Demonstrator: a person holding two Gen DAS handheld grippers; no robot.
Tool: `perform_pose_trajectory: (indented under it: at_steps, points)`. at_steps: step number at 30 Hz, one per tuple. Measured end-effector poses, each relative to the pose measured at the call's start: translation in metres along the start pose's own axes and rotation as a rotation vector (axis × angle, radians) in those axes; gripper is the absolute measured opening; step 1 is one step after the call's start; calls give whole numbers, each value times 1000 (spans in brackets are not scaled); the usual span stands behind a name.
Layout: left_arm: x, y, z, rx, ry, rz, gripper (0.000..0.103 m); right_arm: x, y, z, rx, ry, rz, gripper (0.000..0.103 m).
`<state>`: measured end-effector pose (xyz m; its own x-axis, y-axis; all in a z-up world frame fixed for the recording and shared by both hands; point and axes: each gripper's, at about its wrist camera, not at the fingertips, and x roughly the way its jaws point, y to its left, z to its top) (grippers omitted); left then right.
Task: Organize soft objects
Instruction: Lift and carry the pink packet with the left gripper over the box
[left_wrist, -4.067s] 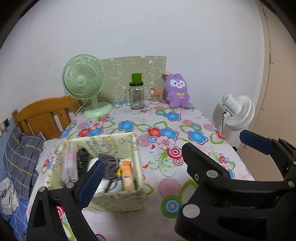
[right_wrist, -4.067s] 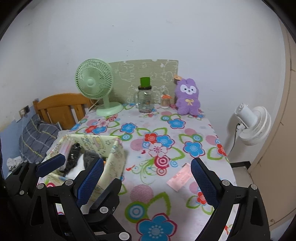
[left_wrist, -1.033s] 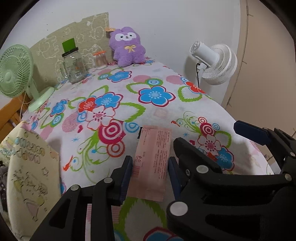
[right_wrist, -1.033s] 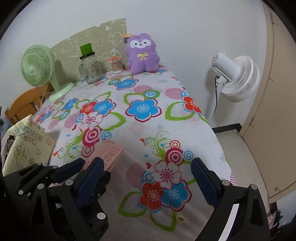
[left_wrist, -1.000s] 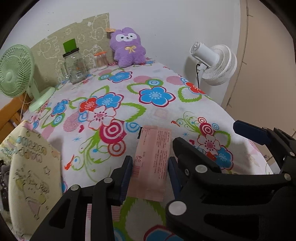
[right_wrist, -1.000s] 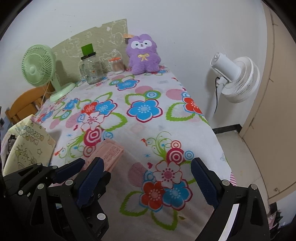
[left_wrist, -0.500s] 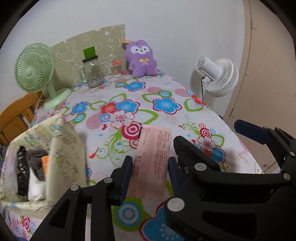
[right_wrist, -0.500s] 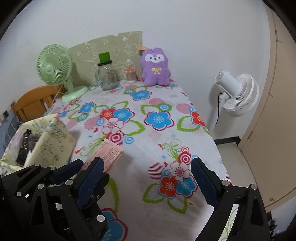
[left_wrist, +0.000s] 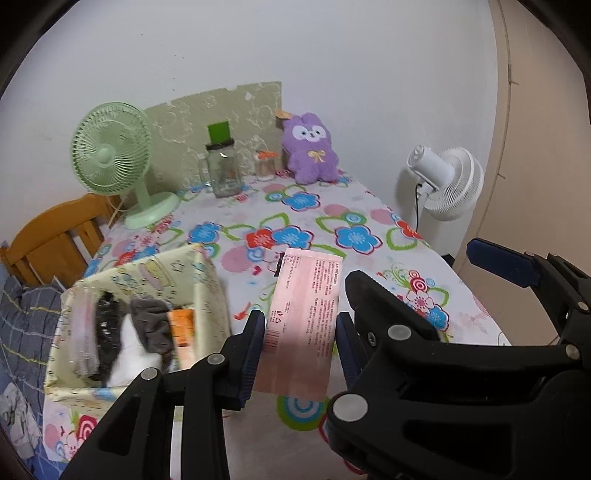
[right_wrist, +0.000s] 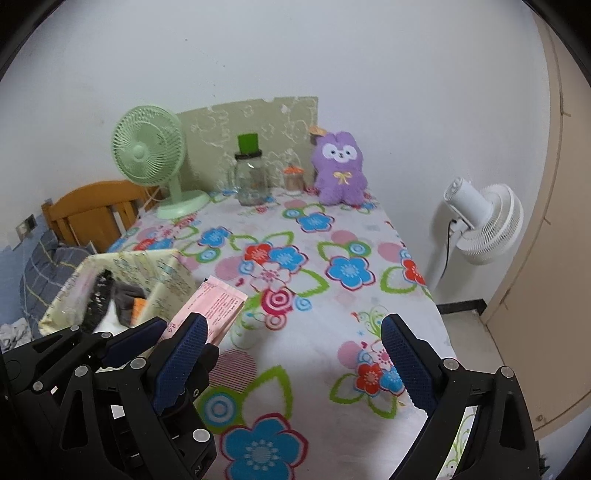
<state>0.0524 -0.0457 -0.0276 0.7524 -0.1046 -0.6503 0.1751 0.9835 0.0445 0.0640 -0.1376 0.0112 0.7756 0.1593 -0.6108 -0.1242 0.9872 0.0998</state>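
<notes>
My left gripper (left_wrist: 301, 334) is shut on a flat pink packet (left_wrist: 306, 314) and holds it in the air above the flowered tablecloth (left_wrist: 332, 221), just right of the pale green fabric box (left_wrist: 207, 266). The box holds several soft items, grey, black, white and orange. The packet (right_wrist: 218, 306) and the box (right_wrist: 162, 269) also show in the right wrist view, at left. My right gripper (right_wrist: 291, 365) is open and empty over the table's front part. A purple plush toy (left_wrist: 312, 149) sits at the far edge.
A green desk fan (left_wrist: 114, 162), a glass jar with green lid (left_wrist: 221, 166) and a small jar (left_wrist: 265, 164) stand along the far edge. A white floor fan (left_wrist: 447, 177) stands right of the table. A wooden chair (left_wrist: 51, 236) is at left.
My left gripper closed on the pink packet, lifted it off the cloth and carried it left toward the fabric box. The right gripper moved along with it and stayed open.
</notes>
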Motion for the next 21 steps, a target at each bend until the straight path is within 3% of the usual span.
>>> perform_pose_trajectory:
  at_steps: [11, 21]
  points:
    - [-30, 30, 5, -20, -65, 46, 40, -21, 35, 15, -37, -73, 32, 97]
    - [-32, 65, 4, -70, -80, 100, 40, -13, 69, 26, -61, -75, 79, 97]
